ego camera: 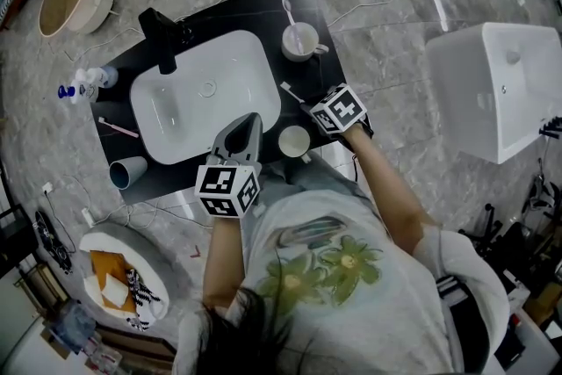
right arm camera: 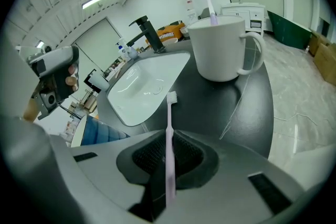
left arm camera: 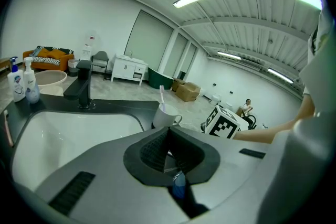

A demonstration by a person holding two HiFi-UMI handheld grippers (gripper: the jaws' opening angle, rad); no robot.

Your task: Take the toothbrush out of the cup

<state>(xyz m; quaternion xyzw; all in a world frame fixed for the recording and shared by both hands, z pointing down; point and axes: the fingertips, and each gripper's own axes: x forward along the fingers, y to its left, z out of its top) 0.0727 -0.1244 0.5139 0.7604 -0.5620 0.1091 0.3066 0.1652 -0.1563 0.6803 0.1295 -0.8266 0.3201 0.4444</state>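
My right gripper (ego camera: pixel 309 107) (right arm camera: pixel 169 139) is shut on a pale pink toothbrush (right arm camera: pixel 169 128) (ego camera: pixel 290 90), which sticks out over the black counter with its bristles forward. Beyond it stands a white mug (right arm camera: pixel 223 47) (ego camera: pixel 299 40) with another toothbrush (right arm camera: pixel 208 0) (ego camera: pixel 288 13) upright in it. Jaws together with nothing between them, my left gripper (ego camera: pixel 248 122) (left arm camera: pixel 168 132) hovers over the near edge of the white sink (ego camera: pixel 204 97). The mug (left arm camera: pixel 165 117) also shows in the left gripper view.
A black faucet (ego camera: pixel 162 35) stands at the sink's far left. Close to my right gripper sits a second white cup (ego camera: pixel 294 140). A blue-grey cup (ego camera: pixel 127 173) lies on the counter's left end near a pink toothbrush (ego camera: pixel 117 127). Soap bottles (ego camera: pixel 83 85) stand beyond.
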